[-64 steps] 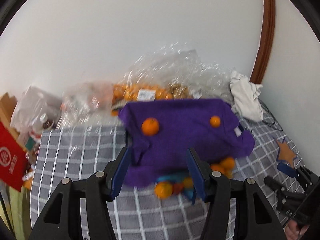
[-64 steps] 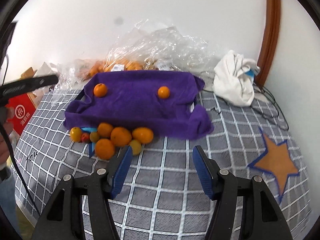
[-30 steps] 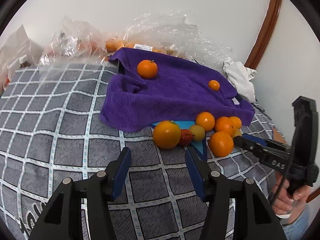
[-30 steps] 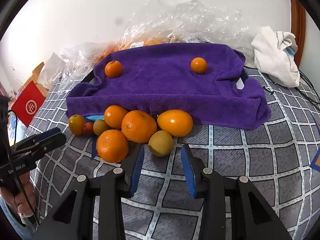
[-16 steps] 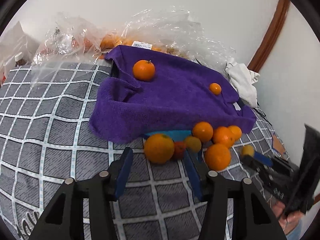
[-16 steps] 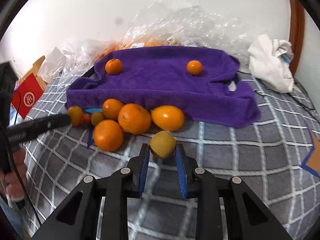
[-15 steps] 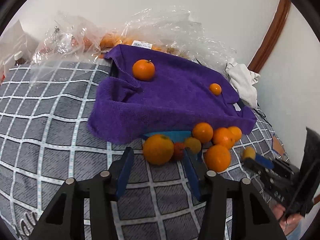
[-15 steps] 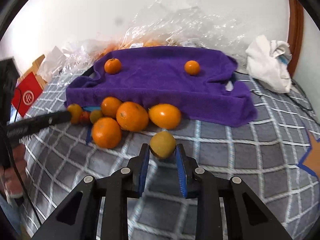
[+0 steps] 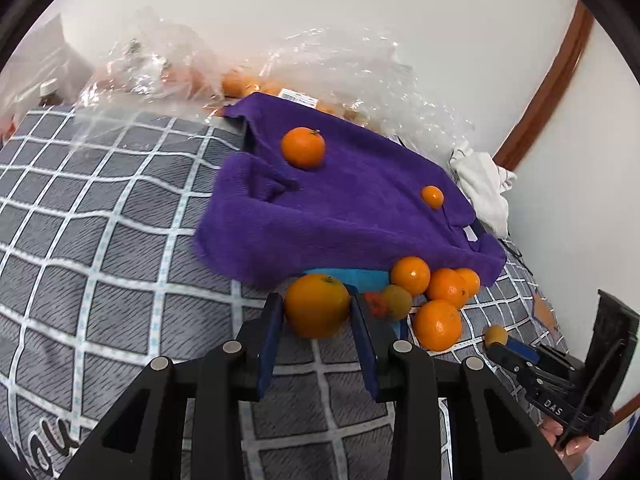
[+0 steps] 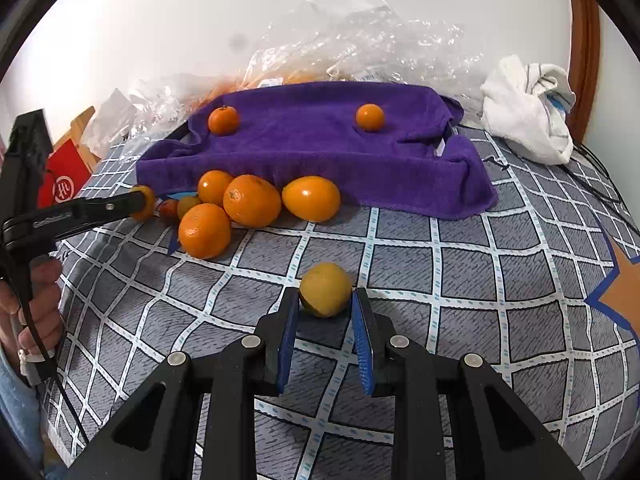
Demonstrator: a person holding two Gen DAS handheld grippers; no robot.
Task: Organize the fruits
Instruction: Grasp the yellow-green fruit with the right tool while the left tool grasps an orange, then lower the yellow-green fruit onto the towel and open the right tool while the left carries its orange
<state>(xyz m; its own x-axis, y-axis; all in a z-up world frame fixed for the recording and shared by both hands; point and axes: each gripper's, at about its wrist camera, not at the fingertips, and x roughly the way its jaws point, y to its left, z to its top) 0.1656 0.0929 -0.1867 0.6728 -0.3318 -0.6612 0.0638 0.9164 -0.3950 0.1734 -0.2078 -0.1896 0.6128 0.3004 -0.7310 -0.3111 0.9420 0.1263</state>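
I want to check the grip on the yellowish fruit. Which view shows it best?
The right wrist view: the yellowish fruit sits large between the right gripper fingers. The left wrist view shows it small, partly hidden at that gripper's tip.

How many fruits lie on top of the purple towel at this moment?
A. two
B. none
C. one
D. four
A: two orange fruits, a larger orange and a smaller orange, rest on the purple towel; all the other fruit is off it, on the checked cloth.
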